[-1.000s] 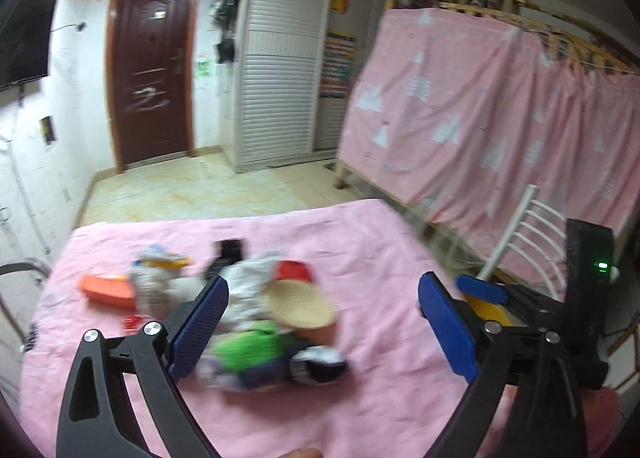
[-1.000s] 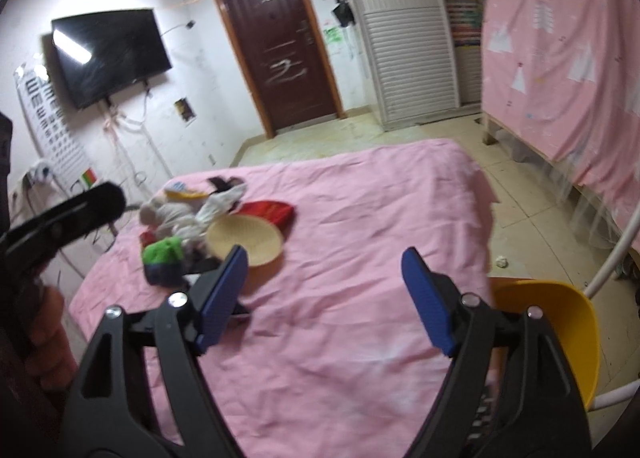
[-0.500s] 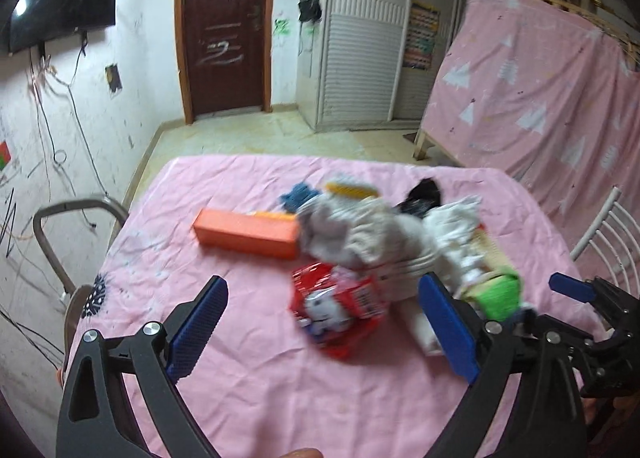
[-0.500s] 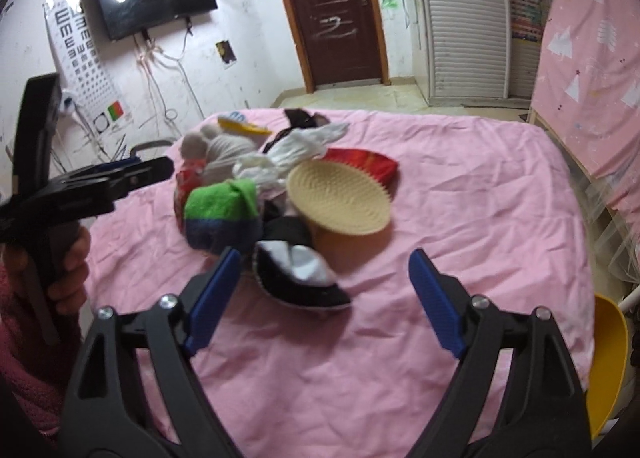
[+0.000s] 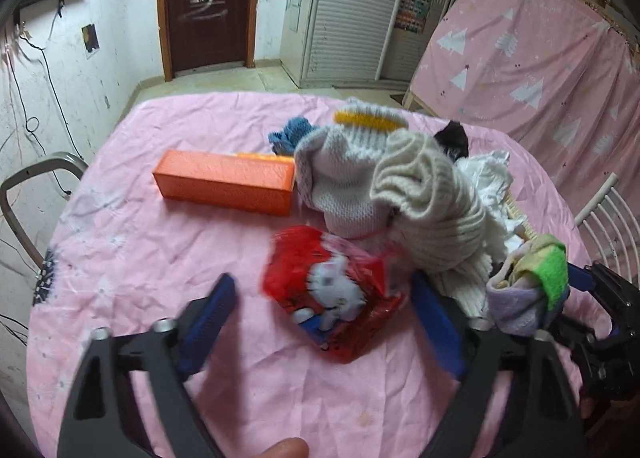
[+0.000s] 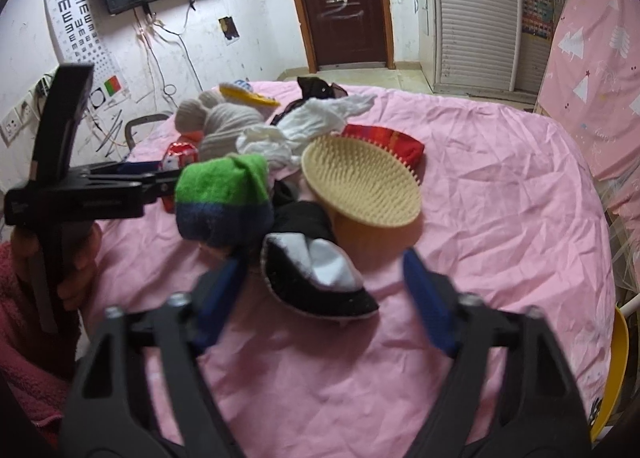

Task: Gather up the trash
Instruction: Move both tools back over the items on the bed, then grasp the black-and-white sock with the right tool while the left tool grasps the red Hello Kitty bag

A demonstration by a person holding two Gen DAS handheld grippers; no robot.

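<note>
A red snack wrapper [image 5: 334, 292] with a white cartoon figure lies on the pink table cloth [image 5: 160, 258]. My left gripper [image 5: 324, 318] is open and straddles it, jaws either side, not touching. In the right wrist view my right gripper [image 6: 322, 292] is open just short of a black-and-white sock [image 6: 316, 272]. The left gripper [image 6: 120, 185] shows there at the pile's left side, by the wrapper [image 6: 180, 151].
An orange box [image 5: 226, 181], knitted grey and cream socks [image 5: 392, 185], a green-topped sock [image 6: 224, 197], white cloth [image 6: 308, 121] and a beige bristled brush [image 6: 362, 181] crowd the pile. A metal chair [image 5: 24, 185] stands left, a yellow chair [image 6: 612, 370] right.
Both grippers have moved forward and down toward the pile. The left one now straddles the red wrapper; the right one has closed in on the black-and-white sock. Both stay open.
</note>
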